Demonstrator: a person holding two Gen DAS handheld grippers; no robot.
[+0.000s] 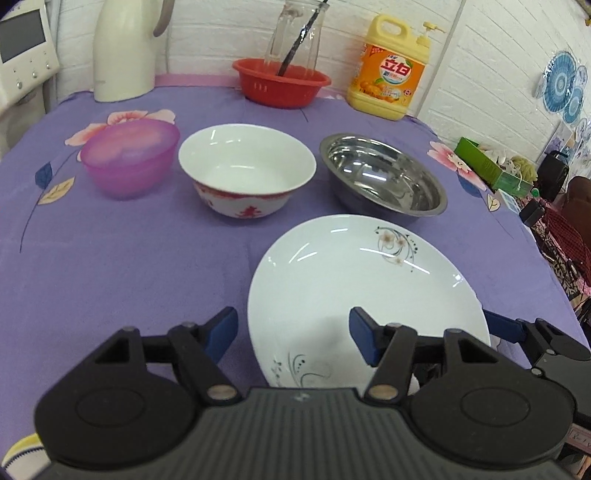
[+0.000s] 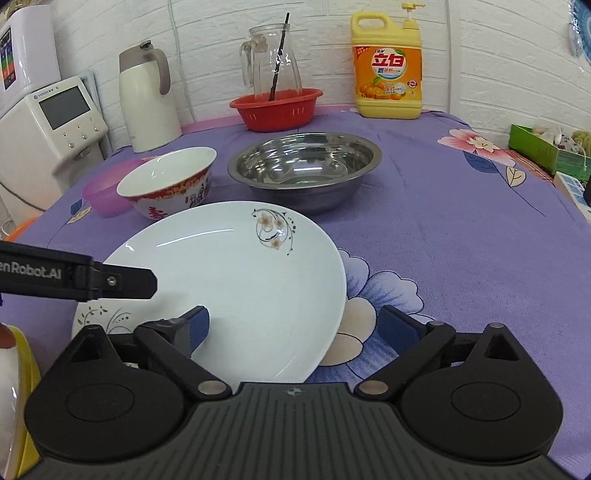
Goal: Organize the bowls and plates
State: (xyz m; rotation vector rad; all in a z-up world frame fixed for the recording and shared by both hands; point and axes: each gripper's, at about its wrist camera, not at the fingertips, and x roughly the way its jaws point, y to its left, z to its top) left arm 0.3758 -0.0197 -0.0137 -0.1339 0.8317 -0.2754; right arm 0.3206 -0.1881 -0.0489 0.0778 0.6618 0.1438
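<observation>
We had both grippers, left gripper (image 1: pixel 293 334) and right gripper (image 2: pixel 293 325), spread apart astride the plate (image 1: pixel 354 280); bowls (three, unstacked) remained.

My left gripper (image 1: pixel 293 334) gapes over the near rim of the white plate (image 1: pixel 354 280), behind which sit the pink bowl (image 1: pixel 129 158), porcelain bowl (image 1: pixel 246 173) and steel bowl (image 1: pixel 382 179).

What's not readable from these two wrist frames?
- Near edge of white plate: both views, hidden by gripper bodies.
- Purple bowl: right wrist view, mostly behind red-patterned bowl.
- Glass pitcher top: left wrist view, cut by frame edge.
- Detergent bottle small print: too small.
</observation>
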